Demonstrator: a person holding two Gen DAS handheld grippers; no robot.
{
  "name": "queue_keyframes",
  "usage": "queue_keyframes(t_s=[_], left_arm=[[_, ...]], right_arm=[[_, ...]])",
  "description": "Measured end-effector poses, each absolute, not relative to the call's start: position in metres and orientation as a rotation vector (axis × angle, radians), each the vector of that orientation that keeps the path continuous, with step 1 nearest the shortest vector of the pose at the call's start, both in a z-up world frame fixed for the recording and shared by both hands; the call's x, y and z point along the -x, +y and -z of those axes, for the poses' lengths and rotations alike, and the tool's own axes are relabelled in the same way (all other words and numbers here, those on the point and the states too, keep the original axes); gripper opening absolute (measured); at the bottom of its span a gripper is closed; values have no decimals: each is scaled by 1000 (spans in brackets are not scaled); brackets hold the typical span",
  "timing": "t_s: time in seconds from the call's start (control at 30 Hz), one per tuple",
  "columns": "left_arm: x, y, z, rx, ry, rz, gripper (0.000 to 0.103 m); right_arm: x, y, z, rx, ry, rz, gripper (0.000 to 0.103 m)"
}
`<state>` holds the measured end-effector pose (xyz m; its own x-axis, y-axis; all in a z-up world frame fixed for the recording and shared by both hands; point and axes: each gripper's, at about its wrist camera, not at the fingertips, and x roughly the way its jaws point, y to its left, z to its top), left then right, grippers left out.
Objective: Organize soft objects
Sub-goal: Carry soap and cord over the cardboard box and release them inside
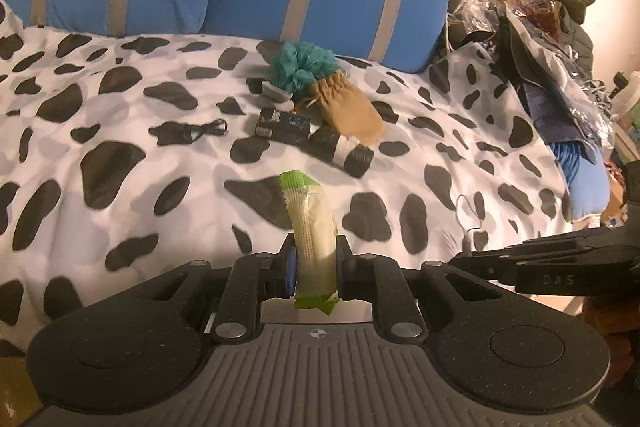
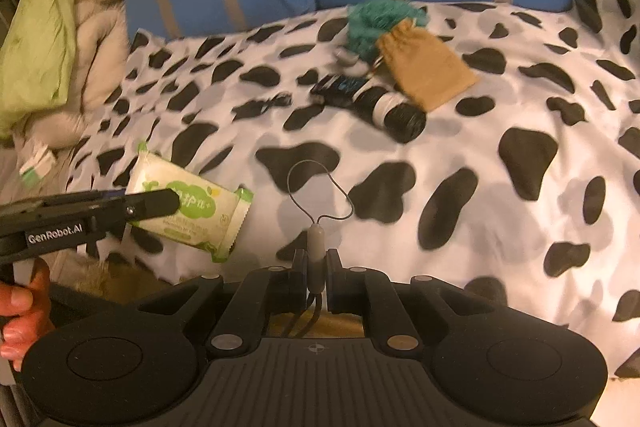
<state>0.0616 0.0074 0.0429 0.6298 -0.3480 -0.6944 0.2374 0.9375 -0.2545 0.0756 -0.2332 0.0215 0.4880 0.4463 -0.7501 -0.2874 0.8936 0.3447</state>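
In the right wrist view, a hand [image 2: 18, 311] at the lower left edge holds the left gripper [image 2: 160, 205], which reaches in from the left with its jaws pinched on a green-and-white tissue pack [image 2: 192, 211] — the pack's long axis runs from upper left down to lower right, just above the cow-print duvet [image 2: 500, 227].

At the bottom centre of the same view, the right gripper [image 2: 316, 267] is nearly closed on the small grey toggle of a thin cord loop [image 2: 316, 195], the loop standing up ahead of the fingers.

In the left wrist view the tissue pack [image 1: 314, 239] stands on edge between the pads, its long axis pointing straight away towards the middle of the frame.

There, slightly right of centre, lies the cluster of other items: a teal bath pouf [image 1: 300, 65], a tan mitten [image 1: 348, 107] touching it, a dark flat packet [image 1: 282, 127] and a black roll [image 1: 342, 151]. This pile sits directly ahead of the left gripper, and up and a little right of the right one — so both stand well apart from it, with neither clearly nearer.

If the pile is the gathering place, the pack likely travels straight forward along its own axis.
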Motion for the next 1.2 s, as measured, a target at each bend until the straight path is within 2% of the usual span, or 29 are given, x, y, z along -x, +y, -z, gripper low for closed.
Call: queue_keyframes(t_s=[0.23, 0.47, 0.93, 0.97, 1.0, 1.03, 1.1, 1.2], left_arm=[[-40, 7, -41, 143, 865, 369, 18], [-29, -1, -26, 107, 987, 423, 18], [-31, -5, -4, 84, 1136, 377, 19], [-33, -4, -3, 96, 1141, 363, 20], [-34, -2, -3, 110, 1146, 356, 23], [-36, -1, -2, 124, 1150, 351, 27], [-36, 0, -1, 136, 1151, 332, 53], [-36, -1, -1, 120, 1146, 314, 62]], right_arm=[[-61, -217, -13, -130, 1030, -479, 11], [-48, -203, 0, -53, 1114, -512, 11], [-41, -191, 19, 45, 1233, -536, 13], [-41, -190, 20, 56, 1236, -534, 16], [-40, -189, 21, 68, 1241, -528, 30], [-40, -188, 22, 79, 1244, -522, 50], [-40, -188, 22, 100, 1236, -504, 74], [-41, -190, 21, 110, 1226, -479, 86]])
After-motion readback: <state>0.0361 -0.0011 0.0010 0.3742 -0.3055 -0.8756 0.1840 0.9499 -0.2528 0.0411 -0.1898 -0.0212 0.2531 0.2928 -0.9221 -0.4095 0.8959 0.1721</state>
